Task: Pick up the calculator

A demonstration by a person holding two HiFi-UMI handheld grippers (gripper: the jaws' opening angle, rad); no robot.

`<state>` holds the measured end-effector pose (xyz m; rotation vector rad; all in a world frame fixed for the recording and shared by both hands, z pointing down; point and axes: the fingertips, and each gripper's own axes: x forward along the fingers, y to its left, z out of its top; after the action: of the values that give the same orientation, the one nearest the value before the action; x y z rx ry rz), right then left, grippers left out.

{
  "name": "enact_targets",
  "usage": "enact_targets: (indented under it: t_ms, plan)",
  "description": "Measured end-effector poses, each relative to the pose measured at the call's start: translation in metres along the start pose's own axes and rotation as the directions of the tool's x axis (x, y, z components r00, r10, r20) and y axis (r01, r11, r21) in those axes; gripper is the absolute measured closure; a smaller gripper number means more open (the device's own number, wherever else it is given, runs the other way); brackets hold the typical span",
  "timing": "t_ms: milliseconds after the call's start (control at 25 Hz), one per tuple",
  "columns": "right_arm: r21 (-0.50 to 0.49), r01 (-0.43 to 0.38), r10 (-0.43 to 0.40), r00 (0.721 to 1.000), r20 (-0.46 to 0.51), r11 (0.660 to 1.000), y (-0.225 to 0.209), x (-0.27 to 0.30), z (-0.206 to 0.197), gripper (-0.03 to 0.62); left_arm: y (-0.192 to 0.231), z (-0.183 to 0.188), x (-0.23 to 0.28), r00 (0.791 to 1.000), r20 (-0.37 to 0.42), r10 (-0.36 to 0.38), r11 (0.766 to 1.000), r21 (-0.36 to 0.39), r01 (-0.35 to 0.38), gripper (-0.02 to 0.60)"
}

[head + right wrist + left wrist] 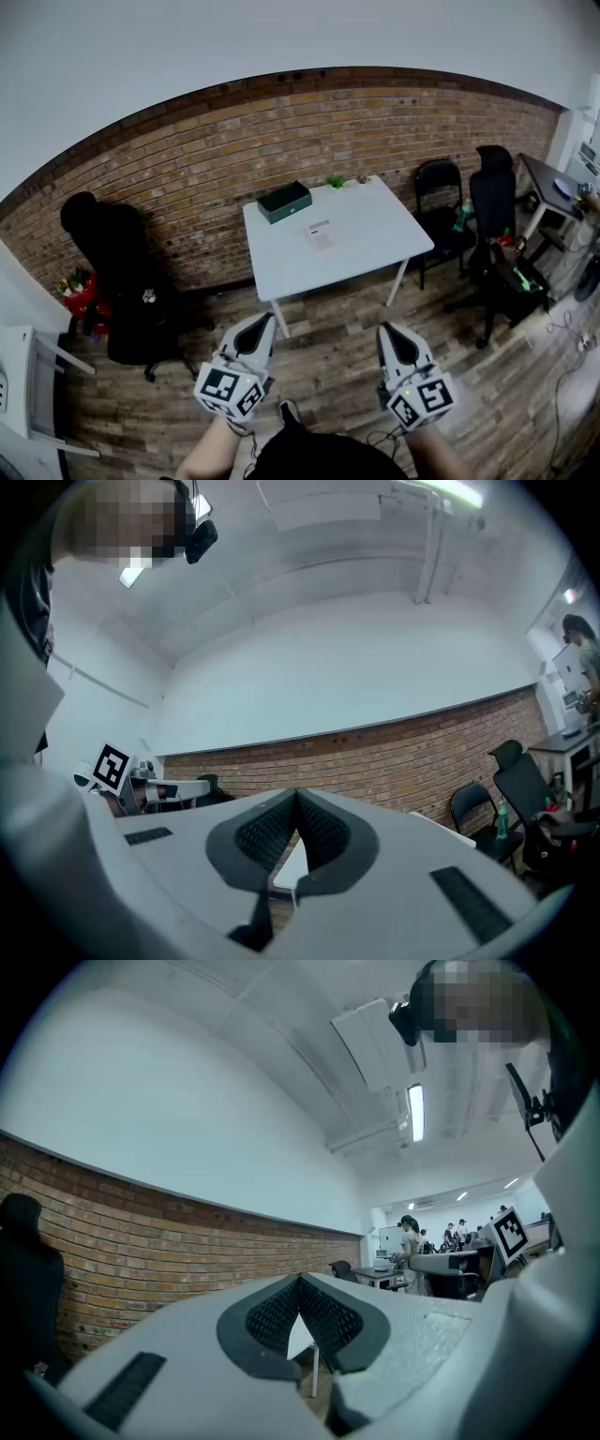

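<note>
At the far left a black office chair (pixel 127 281) stands by the brick wall (pixel 187 159); a red thing (pixel 82 295) sits just beside it, too small to tell what it is. Your left gripper (pixel 265 325) is low in the head view, over the wooden floor (pixel 328 375); its jaws are pressed tight together and there is nothing between them. The white table (pixel 375 258) stands past your grippers, against the wall; a dark green box (pixel 284 202) lies near its back left corner. The calculator (pixel 320 234) lies flat near the middle of the table top, just in front of the box and a bit to its right, not touching it; both of your grippers are well apart from it. Some small green things (pixel 336 181) sit at the back edge of the table. Your right gripper (pixel 389 330) is beside the left one, also over the floor; its jaws are clenched too, and they hold nothing. Right of the table stand a small black chair (pixel 439 178) with a green bottle (pixel 465 214) on it, and then a tall black chair (pixel 494 197).
</note>
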<state>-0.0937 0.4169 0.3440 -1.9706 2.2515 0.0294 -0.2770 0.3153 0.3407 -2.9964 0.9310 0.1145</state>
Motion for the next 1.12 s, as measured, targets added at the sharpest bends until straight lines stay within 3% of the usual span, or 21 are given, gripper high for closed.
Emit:
enact_targets:
  t_ms: [400,640,720,800,840,1120]
  plan:
    - [0.007,0.004,-0.004,1.000,-0.011,1.000,0.003,-0.003,-0.003,0.589,-0.001,0.001,-0.007,1.000,-0.012,0.006,1.000,0.006,-0.006,0.575]
    - [0.050,0.036,-0.039,0.997,0.061,0.998,-0.011,-0.011,0.008,0.588,0.005,0.002,-0.012,0.998,0.011,0.062,0.998,-0.009,-0.062,0.574]
    - [0.051,0.048,-0.051,0.997,0.057,0.998,-0.017,-0.009,0.003,0.551,0.006,0.003,-0.013,0.997,0.025,0.075,0.997,0.003,-0.075,0.565]
    - [0.054,0.060,-0.062,0.997,0.043,0.997,-0.019,-0.006,-0.006,0.482,0.010,-0.003,-0.013,0.997,0.012,0.070,0.997,0.010,-0.070,0.445]
    - [0.057,0.066,-0.068,0.997,0.037,0.996,-0.021,-0.004,-0.010,0.463,0.014,-0.008,-0.011,0.998,0.002,0.066,0.998,0.008,-0.066,0.415]
    - [0.060,0.118,-0.118,0.993,0.001,0.991,-0.057,0.020,-0.025,0.440,0.032,-0.023,0.033,0.999,-0.014,0.030,0.999,-0.036,-0.030,0.360]
